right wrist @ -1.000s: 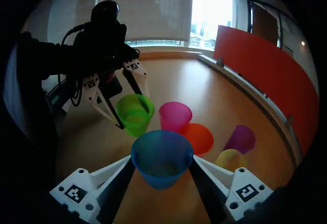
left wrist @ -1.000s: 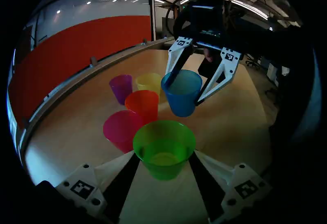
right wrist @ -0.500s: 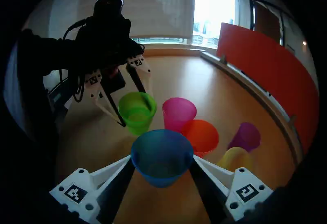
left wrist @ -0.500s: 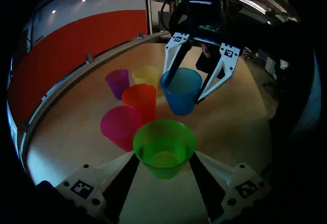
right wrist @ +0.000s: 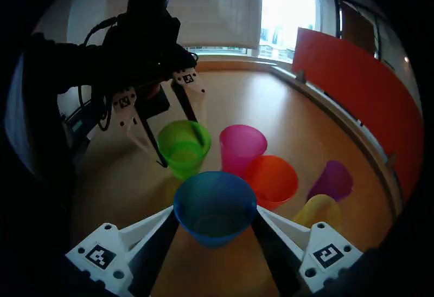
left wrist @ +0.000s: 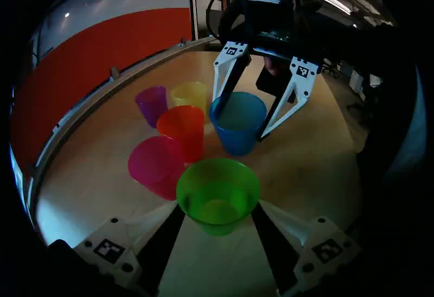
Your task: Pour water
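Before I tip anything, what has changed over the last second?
The right gripper has carried the blue cup lower and nearer the orange cup. Nothing was taken hold of or let go: it stays shut on the blue cup, and the left gripper stays shut on the green cup. The pink cup, purple cup, yellow cup and orange cup stand where they were.
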`<state>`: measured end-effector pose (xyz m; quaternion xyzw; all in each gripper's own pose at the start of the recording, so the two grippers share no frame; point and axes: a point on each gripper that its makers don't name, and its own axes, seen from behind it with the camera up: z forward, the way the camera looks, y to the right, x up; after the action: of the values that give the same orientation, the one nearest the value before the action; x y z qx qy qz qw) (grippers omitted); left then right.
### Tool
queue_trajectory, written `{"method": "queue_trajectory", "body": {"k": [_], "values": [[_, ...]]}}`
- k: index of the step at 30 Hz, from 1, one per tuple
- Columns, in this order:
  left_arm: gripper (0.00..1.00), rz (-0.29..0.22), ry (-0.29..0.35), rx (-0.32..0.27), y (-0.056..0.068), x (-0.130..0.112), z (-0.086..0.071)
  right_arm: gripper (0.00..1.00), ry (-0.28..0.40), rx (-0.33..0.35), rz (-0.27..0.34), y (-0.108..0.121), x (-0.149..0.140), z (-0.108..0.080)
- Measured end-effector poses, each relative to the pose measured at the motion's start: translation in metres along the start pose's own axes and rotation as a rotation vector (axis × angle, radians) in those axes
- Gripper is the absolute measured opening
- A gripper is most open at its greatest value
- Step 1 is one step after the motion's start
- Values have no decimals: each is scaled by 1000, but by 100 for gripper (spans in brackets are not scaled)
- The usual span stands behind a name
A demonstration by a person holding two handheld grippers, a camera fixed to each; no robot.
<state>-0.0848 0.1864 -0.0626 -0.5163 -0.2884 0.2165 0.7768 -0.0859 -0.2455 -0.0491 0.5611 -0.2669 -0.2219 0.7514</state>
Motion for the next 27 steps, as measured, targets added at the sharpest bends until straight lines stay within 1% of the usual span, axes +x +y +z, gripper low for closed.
{"method": "queue_trajectory", "body": {"k": [12, 27], "values": [[82, -6, -16, -11, -1, -3, 4, 91, -17, 9, 5, -2, -7, 3], [82, -9, -22, -7, -2, -11, 6, 91, -32, 15, 20, -5, -17, 6]]}}
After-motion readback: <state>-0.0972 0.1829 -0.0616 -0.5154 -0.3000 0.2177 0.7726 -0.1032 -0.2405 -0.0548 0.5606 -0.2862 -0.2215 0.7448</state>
